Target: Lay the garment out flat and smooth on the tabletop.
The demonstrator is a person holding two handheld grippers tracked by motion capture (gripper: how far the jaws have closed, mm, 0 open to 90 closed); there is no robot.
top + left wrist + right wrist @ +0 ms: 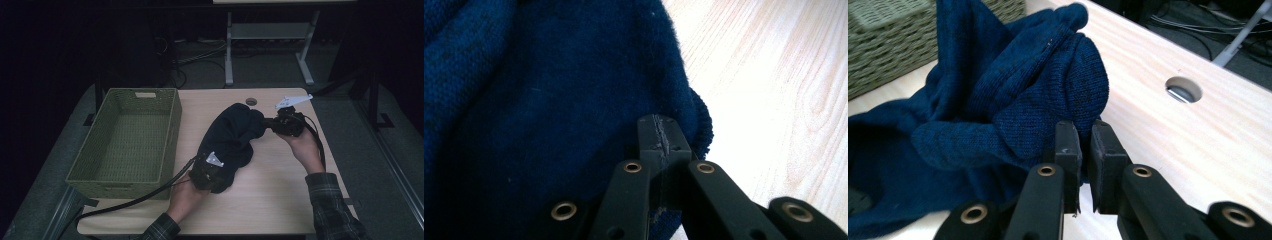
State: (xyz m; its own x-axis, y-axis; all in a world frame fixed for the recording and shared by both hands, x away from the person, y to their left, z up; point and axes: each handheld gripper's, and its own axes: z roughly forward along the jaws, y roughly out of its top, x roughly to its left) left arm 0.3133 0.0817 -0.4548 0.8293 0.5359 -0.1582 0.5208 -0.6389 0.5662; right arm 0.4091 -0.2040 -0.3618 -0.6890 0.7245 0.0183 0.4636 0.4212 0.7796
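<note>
Both grippers clamp the dark blue knitted garment point(231, 140), stretched between them, woven green basket point(125, 140) lying just left.

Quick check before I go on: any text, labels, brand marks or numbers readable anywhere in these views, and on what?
None can be read.
Green woven basket: a pale tag at its far rim, too small and blurred to tell if it bears text.
Dark blue knit garment: no label or print showing.
Left gripper and right gripper: black jaws, no markings.
Wooden table: nothing written.
</note>
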